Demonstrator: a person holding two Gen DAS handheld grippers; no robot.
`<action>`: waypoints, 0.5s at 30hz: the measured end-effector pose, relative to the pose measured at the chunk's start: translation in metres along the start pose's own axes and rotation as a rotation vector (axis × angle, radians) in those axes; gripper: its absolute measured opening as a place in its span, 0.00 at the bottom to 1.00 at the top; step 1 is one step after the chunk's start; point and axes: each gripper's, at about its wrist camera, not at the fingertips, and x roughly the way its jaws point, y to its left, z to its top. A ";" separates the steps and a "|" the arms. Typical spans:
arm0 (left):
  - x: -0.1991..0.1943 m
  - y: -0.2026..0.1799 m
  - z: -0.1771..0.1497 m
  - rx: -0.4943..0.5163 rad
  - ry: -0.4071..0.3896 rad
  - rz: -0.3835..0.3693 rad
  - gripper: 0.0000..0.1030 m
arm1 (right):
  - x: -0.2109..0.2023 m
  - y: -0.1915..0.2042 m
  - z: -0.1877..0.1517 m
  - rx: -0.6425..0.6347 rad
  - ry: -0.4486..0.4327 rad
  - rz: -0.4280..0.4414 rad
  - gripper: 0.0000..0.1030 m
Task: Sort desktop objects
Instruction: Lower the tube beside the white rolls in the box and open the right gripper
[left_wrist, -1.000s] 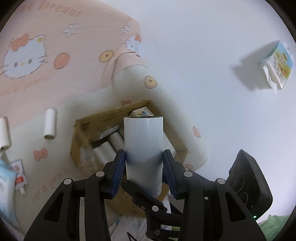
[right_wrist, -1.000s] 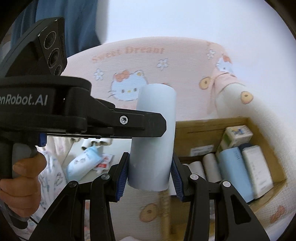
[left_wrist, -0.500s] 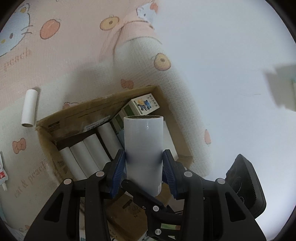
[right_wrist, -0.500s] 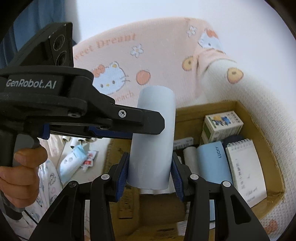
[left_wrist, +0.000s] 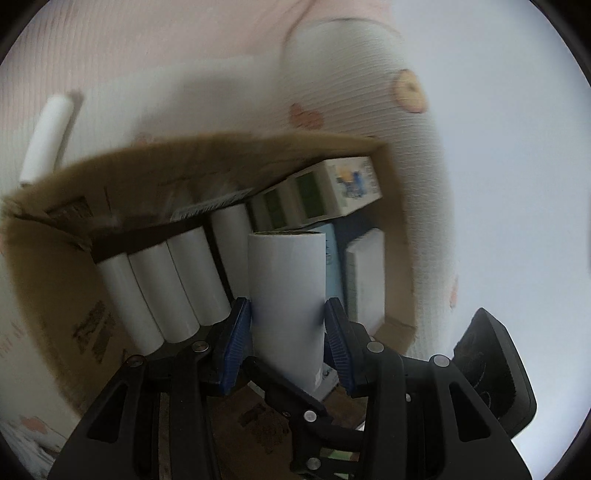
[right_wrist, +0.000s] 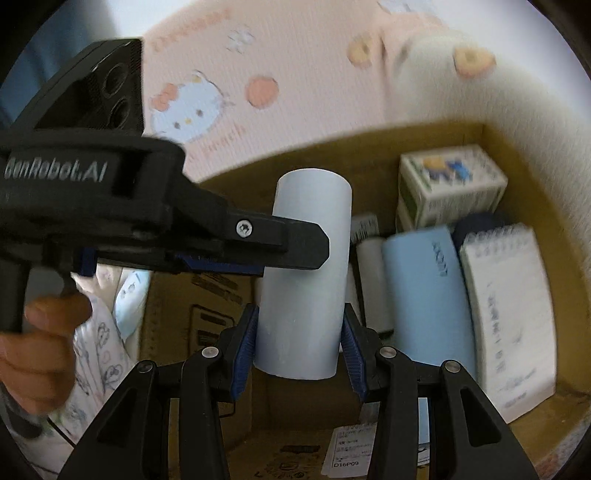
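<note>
We've got both grippers clamped on rolls right over the open brown cardboard box (left_wrist: 122, 177). Our left gripper (left_wrist: 289, 332) has its blue pads (left_wrist: 236, 332) pressed against the sides of a pale white cylindrical roll (left_wrist: 288, 295), which stands upright between them, above the box's inside. At about 9 o'clock from that roll, three matching white rolls (left_wrist: 162, 288) lie side by side in the box, touching each other. At 12 to 1 o'clock sits a small white-and-green printed carton (left_wrist: 325, 192), tilted against the far wall. One more white tube (left_wrist: 46, 140) lies outside the box at 10 o'clock on the pink cartoon-print fabric (left_wrist: 147, 55).

Our right gripper (right_wrist: 301, 339) pinches a second pale grey-white roll (right_wrist: 306, 280) the same way, upright over the box. At 3 o'clock from it lie a light blue rounded case (right_wrist: 428, 295) and a white spiral-bound notepad (right_wrist: 509, 306), touching side by side. The left gripper's black body crosses in at 9 o'clock, a bit blurry.
</note>
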 end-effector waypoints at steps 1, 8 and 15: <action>0.006 0.004 0.002 -0.024 0.016 0.007 0.44 | 0.005 -0.001 0.001 0.002 0.030 -0.013 0.40; 0.024 0.007 0.007 -0.047 0.010 0.096 0.44 | 0.038 -0.018 0.015 0.049 0.180 -0.006 0.40; 0.040 0.026 0.017 -0.173 0.048 0.084 0.44 | 0.047 -0.027 0.017 0.087 0.217 -0.008 0.40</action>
